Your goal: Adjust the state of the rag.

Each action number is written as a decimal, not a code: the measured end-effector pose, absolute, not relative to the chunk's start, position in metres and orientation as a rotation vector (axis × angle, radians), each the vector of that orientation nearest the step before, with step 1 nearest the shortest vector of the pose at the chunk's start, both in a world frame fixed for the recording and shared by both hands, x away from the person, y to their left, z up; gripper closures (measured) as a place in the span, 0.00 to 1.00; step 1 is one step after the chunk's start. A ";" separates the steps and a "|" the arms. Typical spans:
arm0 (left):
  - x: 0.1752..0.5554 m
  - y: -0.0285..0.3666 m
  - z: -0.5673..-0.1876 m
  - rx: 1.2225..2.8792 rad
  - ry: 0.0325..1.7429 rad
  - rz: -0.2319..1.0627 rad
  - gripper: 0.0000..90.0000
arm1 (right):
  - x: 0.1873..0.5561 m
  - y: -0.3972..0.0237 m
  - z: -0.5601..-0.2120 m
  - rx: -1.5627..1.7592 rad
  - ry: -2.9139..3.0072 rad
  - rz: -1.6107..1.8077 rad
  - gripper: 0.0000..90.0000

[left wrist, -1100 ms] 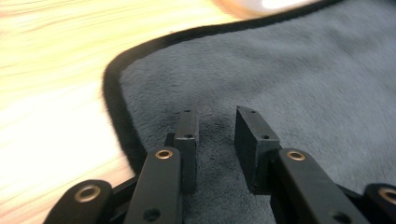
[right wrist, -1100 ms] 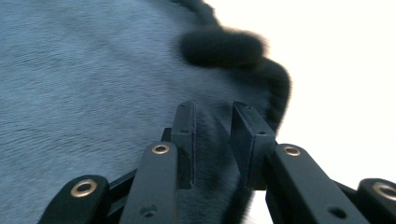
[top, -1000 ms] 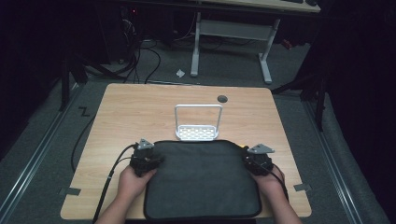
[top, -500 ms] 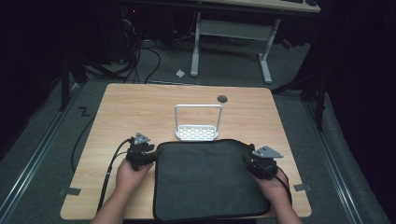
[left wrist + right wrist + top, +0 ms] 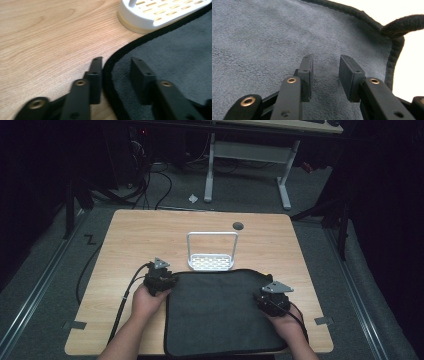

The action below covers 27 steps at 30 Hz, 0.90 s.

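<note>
Your left tool (image 5: 116,72) sits w/ jaws partly apart, straddling the black-bound edge of the dark grey mat (image 5: 220,312): one jaw over bare wood, the other over the pile, nothing pinched. Its jaws have just been closing a bit after opening. Your right tool (image 5: 324,75) hovers low over the mat near its far right corner, jaws partly apart too, just been opening, nothing gripped between them.

Vs a sec ago: the left hand (image 5: 147,300) has slid outward to the mat's left edge, the right hand (image 5: 280,320) has drifted toward you along the right side. The mat now lies skewed, its far edge touching the white rack (image 5: 212,257).

Count: 2 tools, 1 mat, 1 rack, 1 table (image 5: 150,230), 1 dark round spot (image 5: 238,225) near the table's far edge.
</note>
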<state>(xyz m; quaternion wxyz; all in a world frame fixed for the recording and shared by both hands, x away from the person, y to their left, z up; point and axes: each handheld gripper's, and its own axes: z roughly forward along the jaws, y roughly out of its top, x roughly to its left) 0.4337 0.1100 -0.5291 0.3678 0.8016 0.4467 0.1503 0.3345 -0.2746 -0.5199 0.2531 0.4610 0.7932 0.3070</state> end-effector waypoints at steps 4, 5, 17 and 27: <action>0.438 0.115 -0.529 2.023 1.182 0.306 0.91 | 0.329 -0.264 -0.511 1.207 2.150 0.886 0.71; 0.438 0.117 -0.529 2.019 1.189 0.294 0.91 | 0.329 -0.264 -0.511 1.207 2.150 0.886 0.71; 0.444 0.131 -0.537 1.861 1.162 0.240 0.92 | 0.290 -0.149 -0.496 0.841 2.326 1.103 0.64; 0.444 0.133 -0.539 1.848 1.181 0.216 0.92 | 0.272 -0.066 -0.516 0.687 2.545 1.163 0.57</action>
